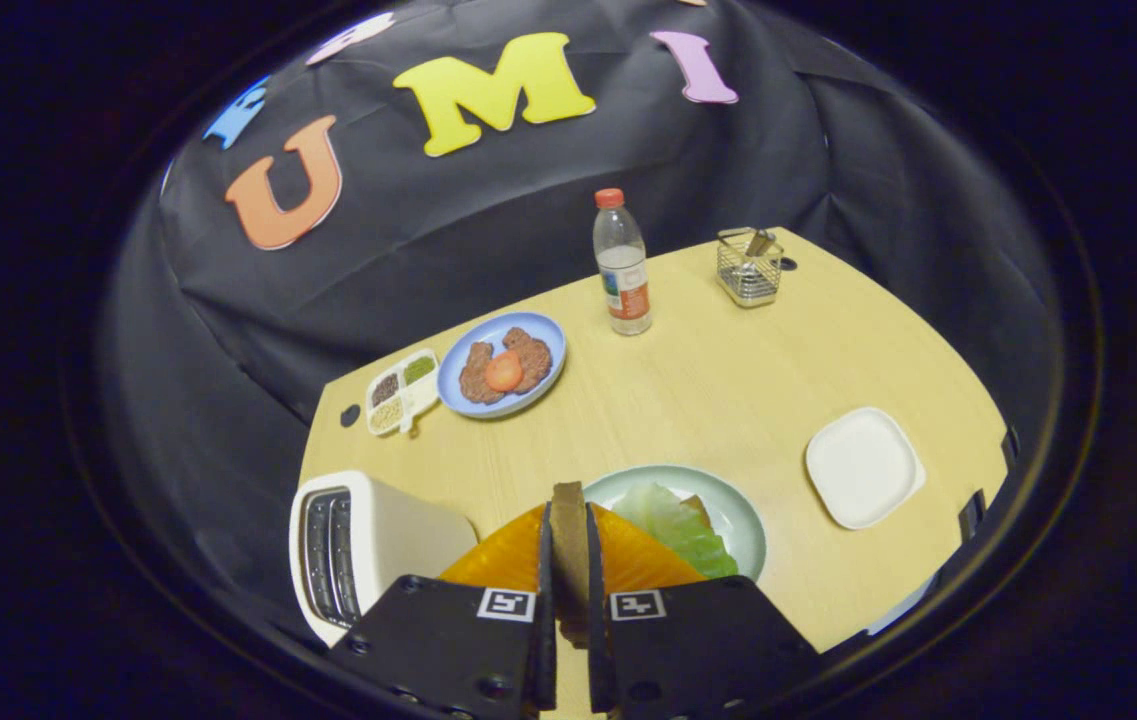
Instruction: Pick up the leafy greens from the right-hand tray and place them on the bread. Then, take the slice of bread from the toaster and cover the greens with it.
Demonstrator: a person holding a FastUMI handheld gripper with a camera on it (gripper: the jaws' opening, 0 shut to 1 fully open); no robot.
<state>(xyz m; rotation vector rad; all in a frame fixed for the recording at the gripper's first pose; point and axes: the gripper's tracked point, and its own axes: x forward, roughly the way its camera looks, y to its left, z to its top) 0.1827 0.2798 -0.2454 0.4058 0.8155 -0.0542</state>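
Note:
My gripper (568,520) is shut on a slice of bread (569,555), held edge-on and upright between both fingers, above the table. Just ahead and slightly right of the fingers sits a pale green plate (743,520) with leafy greens (676,528) lying on a slice of bread whose brown crust (697,508) peeks out behind the leaves. The white toaster (368,545) stands to the left of the fingers, its two slots facing left. A white square tray (863,467) lies to the right of the plate with nothing on it.
A blue plate (460,365) with brown patties and a tomato slice sits further back, beside a small divided seasoning dish (402,391). A plastic bottle (622,265) and a wire basket (748,266) stand near the far edge. An orange ridged surface (503,560) shows behind the fingers.

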